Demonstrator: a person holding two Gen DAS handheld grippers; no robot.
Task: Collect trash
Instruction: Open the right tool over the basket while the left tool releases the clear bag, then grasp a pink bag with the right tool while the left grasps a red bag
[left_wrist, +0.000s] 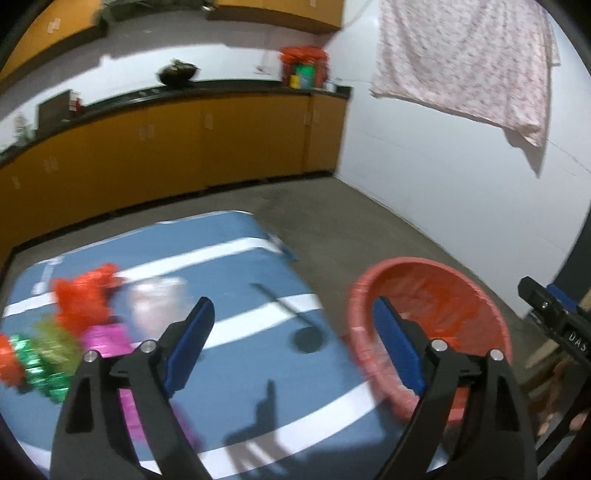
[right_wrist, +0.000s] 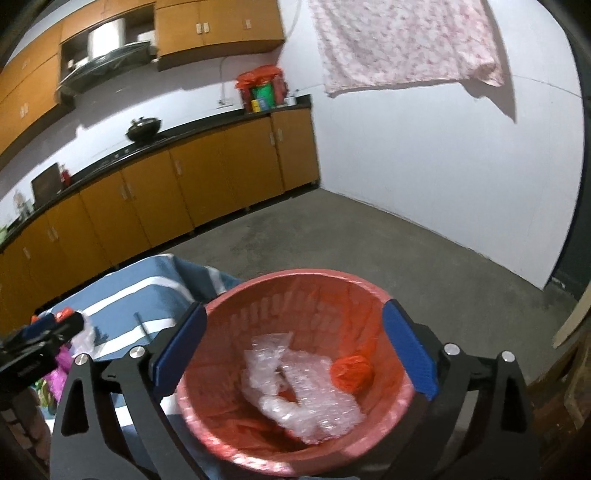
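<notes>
A red waste basket (right_wrist: 295, 284) with an orange liner stands beside the table; inside lie clear bubble wrap (right_wrist: 303, 387) and a crumpled orange ball (right_wrist: 351, 373). My right gripper (right_wrist: 291, 350) hangs open over the basket, nothing between its blue pads. In the left wrist view my left gripper (left_wrist: 291, 343) is open and empty above the blue striped tablecloth (left_wrist: 236, 376), the basket (left_wrist: 428, 269) just to its right. Trash lies at the left of the table: orange wrap (left_wrist: 86, 295), a clear plastic piece (left_wrist: 157, 306), green foil (left_wrist: 40, 365), pink foil (left_wrist: 107, 339).
A dark ladle-like tool (left_wrist: 295, 328) lies on the cloth. Orange cabinets (left_wrist: 177, 147) under a dark counter line the far wall. A floral cloth (left_wrist: 469, 62) hangs on the white wall. Grey concrete floor (right_wrist: 388, 240) lies beyond the basket. The right gripper's body (left_wrist: 554, 317) shows at the edge.
</notes>
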